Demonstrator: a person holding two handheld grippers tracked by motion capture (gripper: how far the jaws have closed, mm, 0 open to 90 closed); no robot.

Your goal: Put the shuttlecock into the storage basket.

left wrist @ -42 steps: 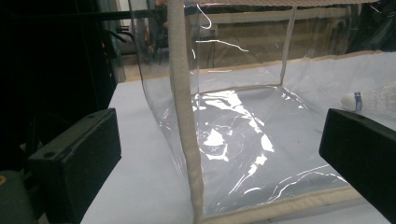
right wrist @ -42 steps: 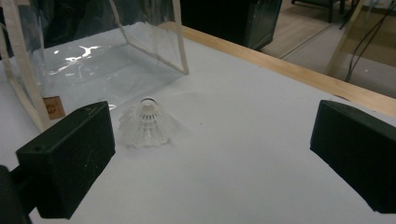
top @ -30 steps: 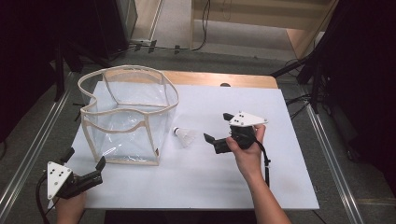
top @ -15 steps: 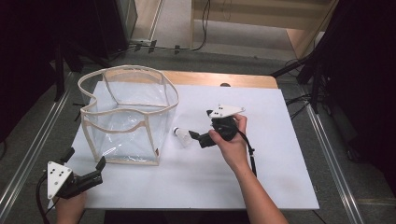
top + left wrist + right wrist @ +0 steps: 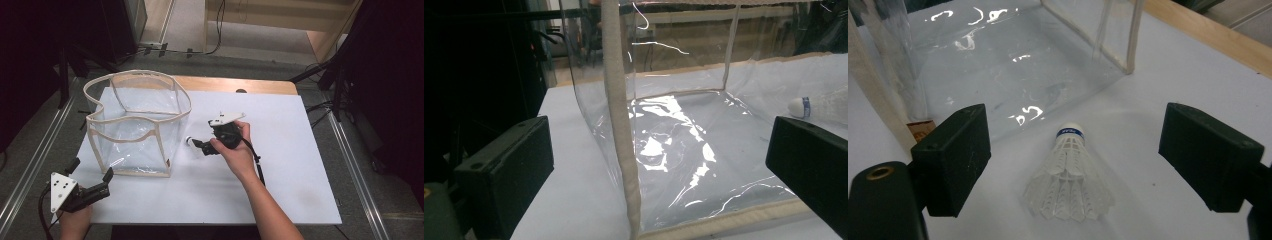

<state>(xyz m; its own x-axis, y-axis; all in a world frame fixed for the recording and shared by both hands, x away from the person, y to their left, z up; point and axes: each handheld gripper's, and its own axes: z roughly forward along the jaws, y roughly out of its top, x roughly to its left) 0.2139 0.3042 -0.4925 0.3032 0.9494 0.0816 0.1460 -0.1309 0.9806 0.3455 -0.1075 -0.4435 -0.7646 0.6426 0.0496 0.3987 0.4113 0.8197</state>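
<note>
White table (image 5: pixel 280 185) | shuttlecock (image 5: pixel 1069 175) lying flat | cork toward clear bag (image 5: pixel 135 125)

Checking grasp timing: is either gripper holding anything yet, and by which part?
Nothing held. The right gripper brackets the shuttlecock, its closing jaws clear of it; the left gripper is open.

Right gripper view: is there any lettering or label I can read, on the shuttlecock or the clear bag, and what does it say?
Shuttlecock: white lettering on the blue band below its cork, too small and blurred to read.
Clear bag: a small brownish tag at its lower corner, print not legible.
Right gripper: no markings on its jaws.
Table: no text.
</note>
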